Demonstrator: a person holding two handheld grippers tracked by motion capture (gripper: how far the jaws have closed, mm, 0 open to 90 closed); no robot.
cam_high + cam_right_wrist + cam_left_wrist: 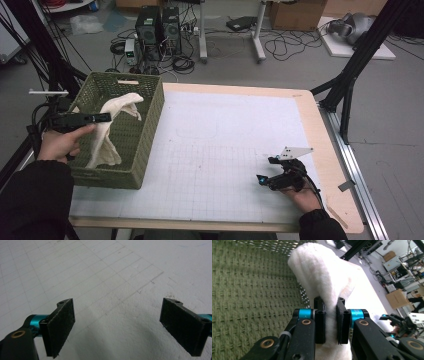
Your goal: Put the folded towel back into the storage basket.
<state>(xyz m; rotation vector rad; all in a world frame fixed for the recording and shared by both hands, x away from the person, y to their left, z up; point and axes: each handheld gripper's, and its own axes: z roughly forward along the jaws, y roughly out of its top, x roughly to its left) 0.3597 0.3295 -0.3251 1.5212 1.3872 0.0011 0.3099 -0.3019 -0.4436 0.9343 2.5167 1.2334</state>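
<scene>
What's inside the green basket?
A white cloth hangs into the green basket, pinched by the left gripper. The basket's woven floor shows beside it; whatever lies under the cloth is hidden.

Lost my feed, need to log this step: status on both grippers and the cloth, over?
Left gripper shut on white cotton cloth, draped over green woven basket. Right gripper open, over gridded mat. Nothing in the way.

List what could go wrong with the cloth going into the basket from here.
The cloth hangs over the green basket, pinched by the left gripper at one fold, so it might slip early. Its top end drapes toward the basket's right wall and may catch on the rim. The right gripper rests open, far off, unable to help.
</scene>
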